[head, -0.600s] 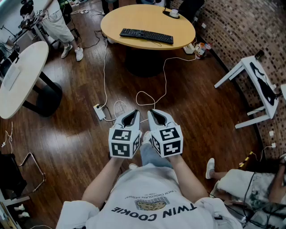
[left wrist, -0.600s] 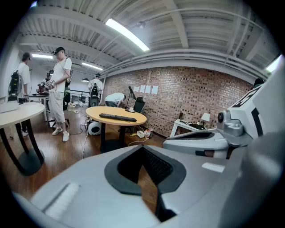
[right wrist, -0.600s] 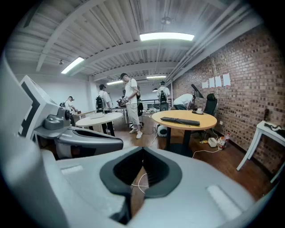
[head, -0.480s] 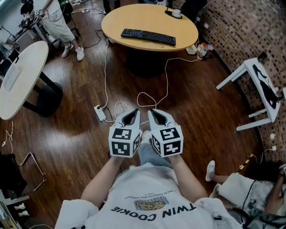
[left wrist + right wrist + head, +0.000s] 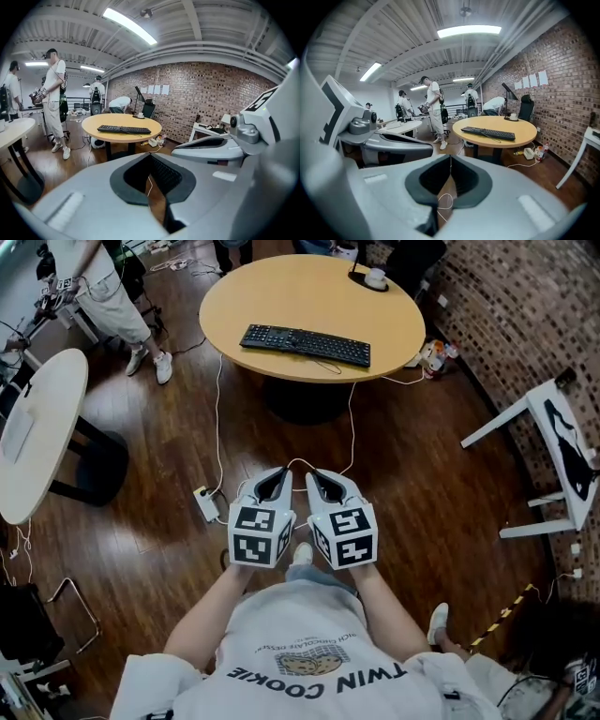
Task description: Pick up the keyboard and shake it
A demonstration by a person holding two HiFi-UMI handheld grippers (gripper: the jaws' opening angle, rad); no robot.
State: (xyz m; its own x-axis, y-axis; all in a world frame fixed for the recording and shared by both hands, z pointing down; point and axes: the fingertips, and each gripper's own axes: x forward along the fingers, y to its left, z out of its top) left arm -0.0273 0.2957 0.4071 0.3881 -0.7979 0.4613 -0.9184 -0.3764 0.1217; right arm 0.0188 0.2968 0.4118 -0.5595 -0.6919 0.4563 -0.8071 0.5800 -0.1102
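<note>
Well short of the round wooden tabletop (image 5: pixel 309 287), the left gripper (image 5: pixel 279 472) and the right gripper (image 5: pixel 313 475) are held just beside each other. Both point toward that tabletop and tip somewhat downward. Each gripper's jaws are pressed together at the tips with nothing between them. Through the dark notch behind the tips, only the wood floor (image 5: pixel 422 474) and a loop of white cable (image 5: pixel 323 465) show.

On the floor between the grippers and the tabletop, off toward its left side, lies a white power strip (image 5: pixel 206 503). White cable runs from that area back toward the tabletop's base.

The black keyboard (image 5: pixel 305 344) lies flat on the tabletop, near the edge that faces the grippers. Its long side runs across the head view, and it is well apart from both grippers. A thin cable trails from it along the tabletop.

At the tabletop's far right rim stands a white cup (image 5: pixel 375 277) on a dark base. Left of the tabletop stands a person in light clothes (image 5: pixel 98 287). To its right rises a brick wall (image 5: pixel 506 306).
</note>
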